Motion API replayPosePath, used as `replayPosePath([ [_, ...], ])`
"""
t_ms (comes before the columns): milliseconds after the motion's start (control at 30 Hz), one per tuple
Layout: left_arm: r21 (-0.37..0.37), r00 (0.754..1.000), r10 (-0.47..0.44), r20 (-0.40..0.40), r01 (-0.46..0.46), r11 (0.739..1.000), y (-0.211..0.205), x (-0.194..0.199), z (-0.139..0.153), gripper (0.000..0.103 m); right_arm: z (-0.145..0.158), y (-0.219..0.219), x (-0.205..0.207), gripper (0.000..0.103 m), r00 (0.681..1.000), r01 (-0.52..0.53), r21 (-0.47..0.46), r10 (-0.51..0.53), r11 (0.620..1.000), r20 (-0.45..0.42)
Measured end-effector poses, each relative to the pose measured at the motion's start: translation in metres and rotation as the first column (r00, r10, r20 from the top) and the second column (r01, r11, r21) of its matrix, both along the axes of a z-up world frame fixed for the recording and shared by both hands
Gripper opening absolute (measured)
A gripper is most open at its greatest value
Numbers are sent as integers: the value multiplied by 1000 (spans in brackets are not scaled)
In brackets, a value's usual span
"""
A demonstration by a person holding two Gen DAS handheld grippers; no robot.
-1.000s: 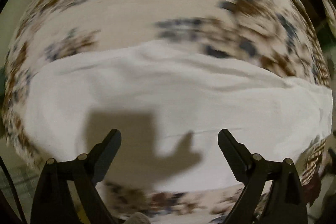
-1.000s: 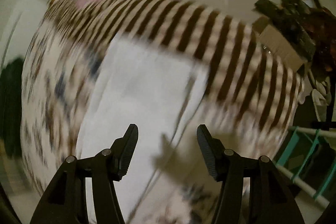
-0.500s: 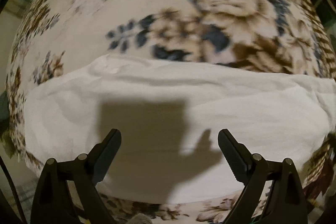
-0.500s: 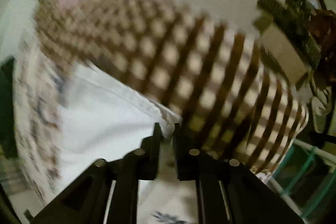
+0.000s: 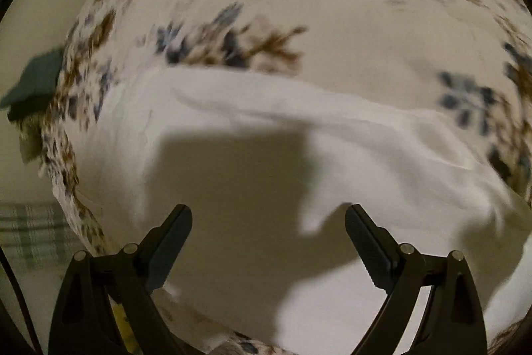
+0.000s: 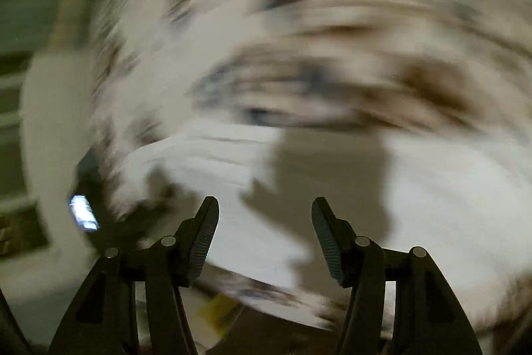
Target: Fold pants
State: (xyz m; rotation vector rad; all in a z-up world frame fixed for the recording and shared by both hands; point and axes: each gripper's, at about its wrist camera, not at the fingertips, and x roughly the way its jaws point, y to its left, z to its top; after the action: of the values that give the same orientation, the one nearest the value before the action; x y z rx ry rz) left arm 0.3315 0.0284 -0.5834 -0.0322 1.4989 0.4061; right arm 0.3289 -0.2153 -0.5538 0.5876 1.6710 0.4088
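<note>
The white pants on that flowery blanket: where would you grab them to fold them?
Judging by their pose, pinch the white pants at an edge: they lie flat on the floral blanket, offering no raised middle. The near hem by the open left gripper seems easiest, approached low from the near side.

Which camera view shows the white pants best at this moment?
The left wrist view. There the white pants appear fairly sharp, with their far edge and soft creases visible on the floral blanket. In the right wrist view the pants are a motion-blurred white patch without detail.
</note>
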Motion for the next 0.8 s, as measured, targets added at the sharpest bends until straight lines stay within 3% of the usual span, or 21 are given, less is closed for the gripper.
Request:
replayPosePath([
  [67,-38,998,48,-42,-50,998,17,-6,-13,94,-24,65,45,61,989,-145,23,145,989,-21],
  [133,-74,996,77,-51,-80,994,33,-12,-24,97,-50,105,71,61,975,-216,5,216,976,-44],
  [233,-105,997,73,-38,-77,992,43,-19,-29,98,-96,141,87,59,920,-368,-91,348,925,-182],
  [367,-113,998,50,-31,-53,992,43,-23,-30,98,-103,154,86,51,891,-403,43,402,914,-212],
  [467,-128,999,42,-34,-46,991,46,-24,-34,98,-123,160,90,50,890,-384,38,381,922,-249],
  [500,-138,999,37,-36,-42,990,48,-24,-35,98,-126,164,89,44,889,-389,35,385,921,-247],
  [533,-148,999,32,-36,-37,988,50,-25,-36,98,-124,168,89,11,890,-407,15,400,913,-220],
  [600,-167,999,17,-28,-21,986,53,-26,-36,98,-110,159,98,8,919,-361,-23,351,932,-181],
  [700,-172,1000,-9,-25,5,985,54,-28,-33,98,-95,129,109,6,970,-206,-47,198,977,-138],
  [800,-183,999,-15,-28,10,983,56,-29,-26,98,-87,128,110,6,967,-241,-119,228,963,-110],
])
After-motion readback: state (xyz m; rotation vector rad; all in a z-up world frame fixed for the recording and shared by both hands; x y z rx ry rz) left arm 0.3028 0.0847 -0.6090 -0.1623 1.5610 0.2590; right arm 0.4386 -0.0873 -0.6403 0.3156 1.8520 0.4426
